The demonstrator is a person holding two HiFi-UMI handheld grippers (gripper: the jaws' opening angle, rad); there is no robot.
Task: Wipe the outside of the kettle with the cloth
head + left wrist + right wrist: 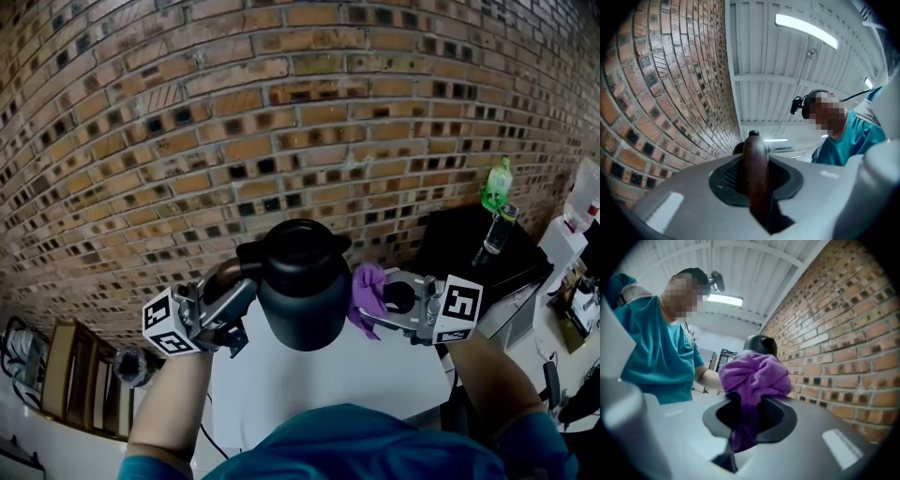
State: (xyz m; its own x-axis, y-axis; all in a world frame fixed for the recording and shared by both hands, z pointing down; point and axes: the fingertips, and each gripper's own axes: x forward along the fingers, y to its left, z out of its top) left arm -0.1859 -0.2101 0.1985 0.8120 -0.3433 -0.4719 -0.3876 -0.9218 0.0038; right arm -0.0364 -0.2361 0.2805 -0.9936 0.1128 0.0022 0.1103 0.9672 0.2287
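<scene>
A black kettle [304,286] with a brown handle [222,275] hangs in the air above the white table [281,384], in front of the brick wall. My left gripper [234,300] is shut on that handle, which stands as a brown bar [756,176] between the jaws in the left gripper view. On the kettle's right side my right gripper [380,314] is shut on a bunched purple cloth [368,295]. The cloth [754,380] fills the jaws in the right gripper view, with the kettle's black top [761,344] just behind it. The cloth lies close against the kettle's right flank.
A dark cabinet [487,253] at the right carries a green bottle [497,186] and a clear glass [497,230]. Wooden shelving [80,375] stands low at the left. The brick wall [281,112] is close behind the kettle.
</scene>
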